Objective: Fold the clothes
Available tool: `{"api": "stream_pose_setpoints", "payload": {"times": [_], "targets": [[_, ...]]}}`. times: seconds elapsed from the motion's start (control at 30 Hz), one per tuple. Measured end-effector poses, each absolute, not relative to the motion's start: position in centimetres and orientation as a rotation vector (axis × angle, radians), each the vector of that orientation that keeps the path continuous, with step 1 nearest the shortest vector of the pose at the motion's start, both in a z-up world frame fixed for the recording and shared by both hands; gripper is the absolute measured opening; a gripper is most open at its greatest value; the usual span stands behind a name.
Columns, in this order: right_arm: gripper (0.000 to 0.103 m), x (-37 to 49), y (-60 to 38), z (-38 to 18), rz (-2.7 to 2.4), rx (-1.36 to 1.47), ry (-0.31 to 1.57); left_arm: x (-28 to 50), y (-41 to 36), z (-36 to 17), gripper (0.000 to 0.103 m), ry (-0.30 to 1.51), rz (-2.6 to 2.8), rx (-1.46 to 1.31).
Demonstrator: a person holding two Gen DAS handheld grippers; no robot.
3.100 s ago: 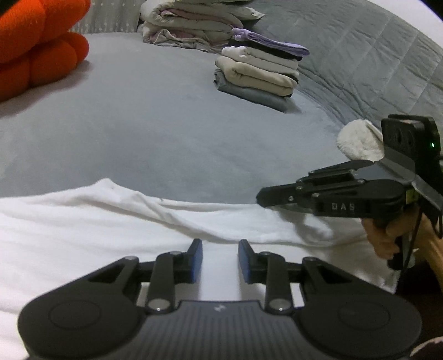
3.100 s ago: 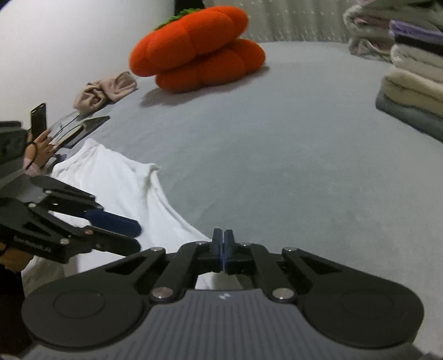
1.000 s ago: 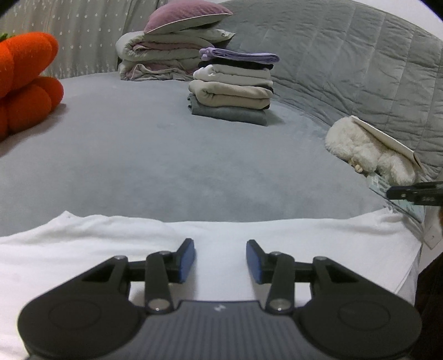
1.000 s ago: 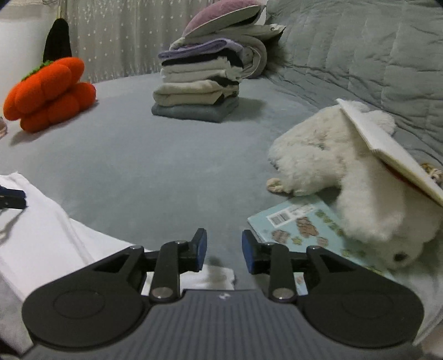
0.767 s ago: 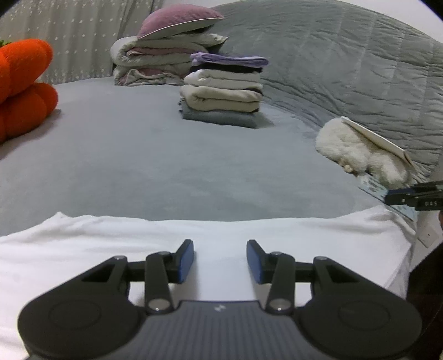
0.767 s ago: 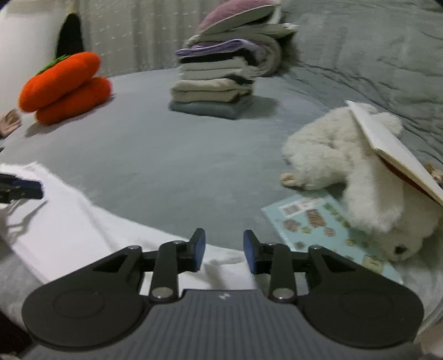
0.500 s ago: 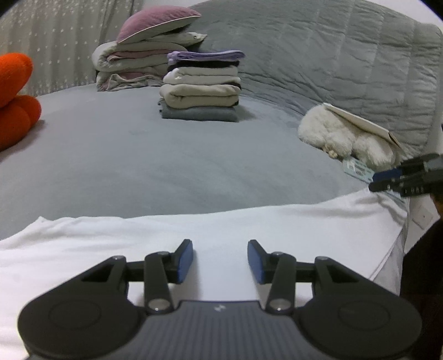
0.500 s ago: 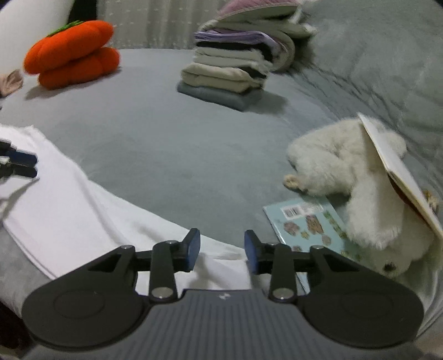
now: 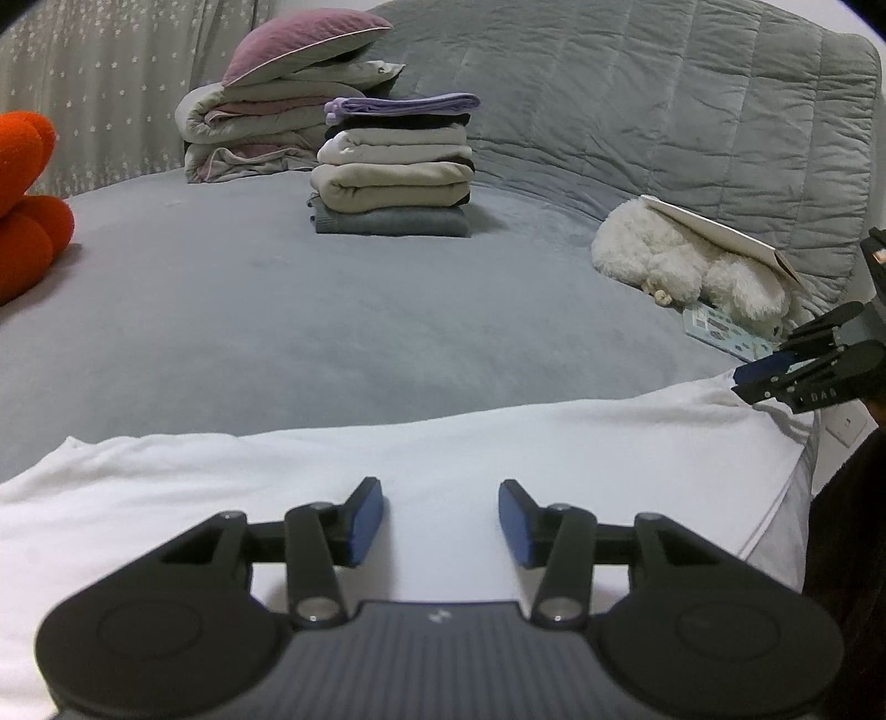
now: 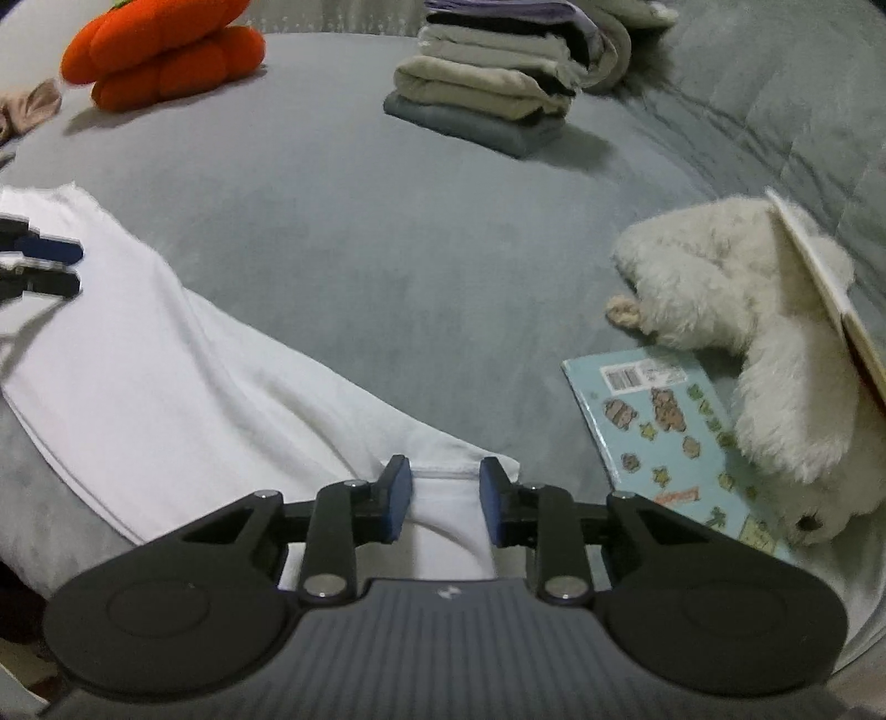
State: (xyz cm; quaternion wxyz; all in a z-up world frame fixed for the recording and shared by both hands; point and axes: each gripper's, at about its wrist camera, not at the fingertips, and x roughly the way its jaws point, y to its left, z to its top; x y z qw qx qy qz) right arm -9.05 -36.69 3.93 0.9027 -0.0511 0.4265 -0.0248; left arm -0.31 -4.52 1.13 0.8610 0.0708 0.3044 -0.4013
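the long white cotton garment (image 9: 443, 459) lies stretched across the near edge of the grey velvety bed cover (image 9: 277, 310), one end near each gripper. the left gripper (image 9: 440, 518) hangs over the cloth, blue pads apart and spreading wider, white fabric under the gap but neither pad pressing on it. over on the right wrist view, the right gripper (image 10: 440, 490) sits at the garment's hemmed corner, its jaws coming together with a fold of white cloth between the blue pads (image 10: 396, 493); the pads are not yet pinching it, a sliver of room shows each side. the same gripper appears at the right edge of the left view, low over that end of the cloth.

further back on the bed stands a neat stack of folded clothes (image 9: 393, 171), lilac on top, cream in the middle, grey at the bottom. a white fluffy plush toy (image 10: 764, 327) lies to the right with a pale board book resting on it, and a light blue picture book (image 10: 659, 426) is tucked partly beneath it. an orange pumpkin-shaped cushion (image 10: 166, 50) sits far left.
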Motion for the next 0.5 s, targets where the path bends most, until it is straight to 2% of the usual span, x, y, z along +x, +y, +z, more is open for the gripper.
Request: {"api": "stream_pose_setpoints", "payload": {"times": [0.23, 0.33, 0.5], "targets": [[0.026, -8.4, -39.1, 4.2, -0.083, 0.083, 0.899, -0.4, -4.8, 1.1, 0.049, 0.639, -0.841, 0.155], [0.007, -8.4, -37.8, 4.0, -0.084, 0.009, 0.895, -0.4, -4.8, 1.1, 0.049, 0.638, -0.843, 0.159], [0.004, -10.0, -36.0, 4.7, -0.163, -0.080, 0.809, -0.5, -4.7, 1.1, 0.049, 0.635, -0.843, 0.164]]}}
